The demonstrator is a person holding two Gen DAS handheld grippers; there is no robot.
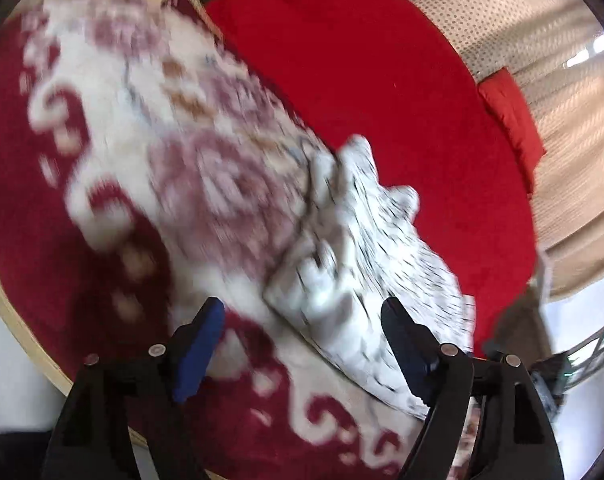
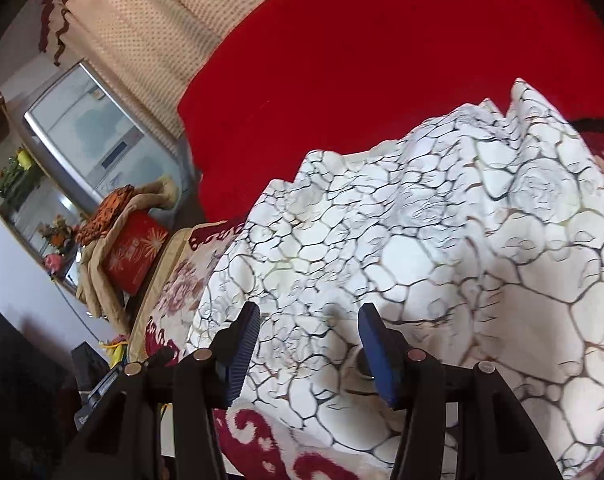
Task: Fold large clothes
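A white garment with a dark crackle print lies crumpled on a red and cream patterned blanket. In the left wrist view the garment is a blurred heap just ahead of my left gripper. That gripper stands wide open, and the cloth's near edge reaches between its blue pads without touching them. My right gripper hovers over the garment's near part with its pads apart. The cloth lies under them and neither pad presses on it.
A plain red bed cover spreads behind the garment, and a cream dotted curtain hangs beyond it. In the right wrist view, at the left, stand a silver appliance, a red box and draped cloths.
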